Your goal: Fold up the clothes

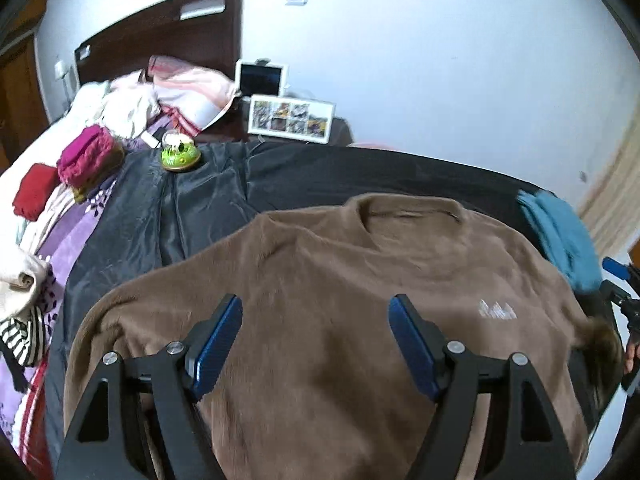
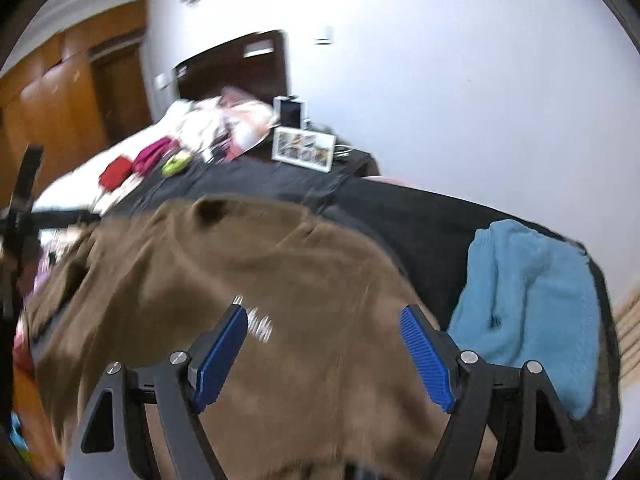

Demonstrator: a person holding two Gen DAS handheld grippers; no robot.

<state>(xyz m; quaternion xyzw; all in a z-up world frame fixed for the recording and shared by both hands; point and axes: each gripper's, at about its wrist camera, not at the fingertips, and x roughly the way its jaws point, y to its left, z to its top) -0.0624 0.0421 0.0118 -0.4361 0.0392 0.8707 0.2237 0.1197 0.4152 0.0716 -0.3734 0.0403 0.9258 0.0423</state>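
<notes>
The left gripper [image 1: 316,312] hangs above the brown sweater [image 1: 340,280], jaws spread wide and holding nothing, pointed toward its collar. The right gripper [image 2: 324,324] hovers over the same sweater [image 2: 240,280], equally wide and empty, beside the white chest logo [image 2: 258,324]. The sweater lies face up on a black sheet [image 1: 360,172], with a blue garment [image 2: 528,300] just beside it.

The right gripper [image 2: 322,312] hangs spread wide above the brown sweater [image 2: 260,280], a blue garment [image 2: 532,300] just beside.
</notes>
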